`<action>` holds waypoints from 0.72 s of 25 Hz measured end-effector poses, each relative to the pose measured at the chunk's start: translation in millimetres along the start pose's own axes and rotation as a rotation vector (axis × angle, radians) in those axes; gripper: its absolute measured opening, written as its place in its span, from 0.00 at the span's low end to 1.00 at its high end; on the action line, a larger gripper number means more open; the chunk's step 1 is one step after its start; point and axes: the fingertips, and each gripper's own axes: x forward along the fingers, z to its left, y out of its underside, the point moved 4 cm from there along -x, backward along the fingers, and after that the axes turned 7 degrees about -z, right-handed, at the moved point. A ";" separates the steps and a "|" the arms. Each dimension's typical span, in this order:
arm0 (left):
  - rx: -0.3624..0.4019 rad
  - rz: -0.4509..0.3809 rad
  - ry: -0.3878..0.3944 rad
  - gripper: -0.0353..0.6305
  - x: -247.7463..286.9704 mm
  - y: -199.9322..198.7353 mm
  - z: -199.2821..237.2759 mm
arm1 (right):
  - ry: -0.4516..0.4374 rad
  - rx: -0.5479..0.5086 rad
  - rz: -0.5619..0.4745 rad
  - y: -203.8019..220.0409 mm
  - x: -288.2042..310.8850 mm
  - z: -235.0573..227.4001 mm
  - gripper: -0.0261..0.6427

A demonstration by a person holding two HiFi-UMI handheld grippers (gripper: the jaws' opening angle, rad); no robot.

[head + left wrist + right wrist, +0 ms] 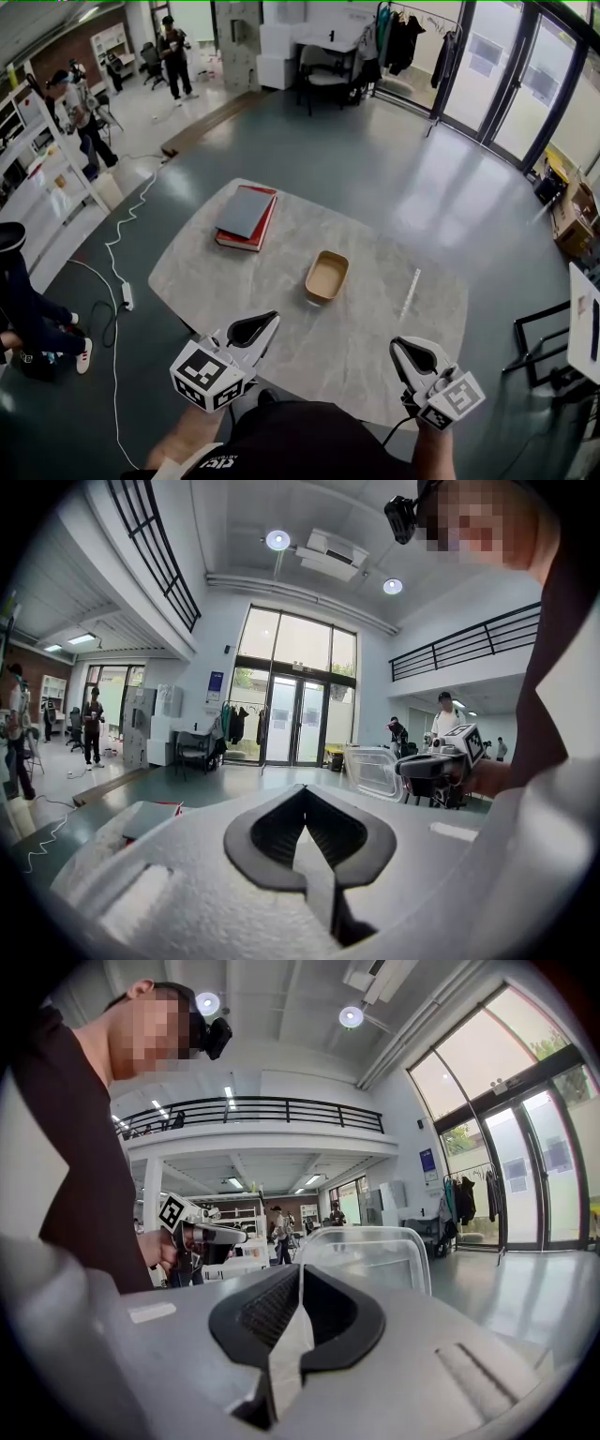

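My left gripper [271, 320] hovers over the near left edge of the marble table [366, 328], shut with nothing between its jaws. My right gripper [399, 344] hangs over the near right edge, also shut and empty. In the left gripper view the closed jaws of the left gripper [302, 791] point across the table, and the right gripper [439, 759] shows in a hand at the right. The right gripper view shows the right gripper [300, 1267] with its jaws together and the left gripper [201, 1232] at the left. A tan tray [326, 276] lies mid-table, well ahead of both grippers.
A grey-covered red book [247, 217] lies on the table's far left, also visible as the book [148, 818]. A thin white strip [410, 292] lies at the right. A clear plastic box [366, 1256] stands beside the table. People stand at the far left, cables run on the floor [117, 272].
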 end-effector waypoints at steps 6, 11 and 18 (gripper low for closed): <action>-0.007 0.009 0.003 0.06 1.3 2.2 5.8 | 0.019 0.039 0.008 8.7 4.0 -2.4 0.06; -0.008 0.011 0.014 0.06 6.7 3.5 4.7 | 0.031 0.035 0.020 11.4 2.9 -7.0 0.06; -0.011 0.021 0.023 0.06 15.7 8.3 4.7 | 0.047 0.059 0.027 19.0 0.6 -15.6 0.06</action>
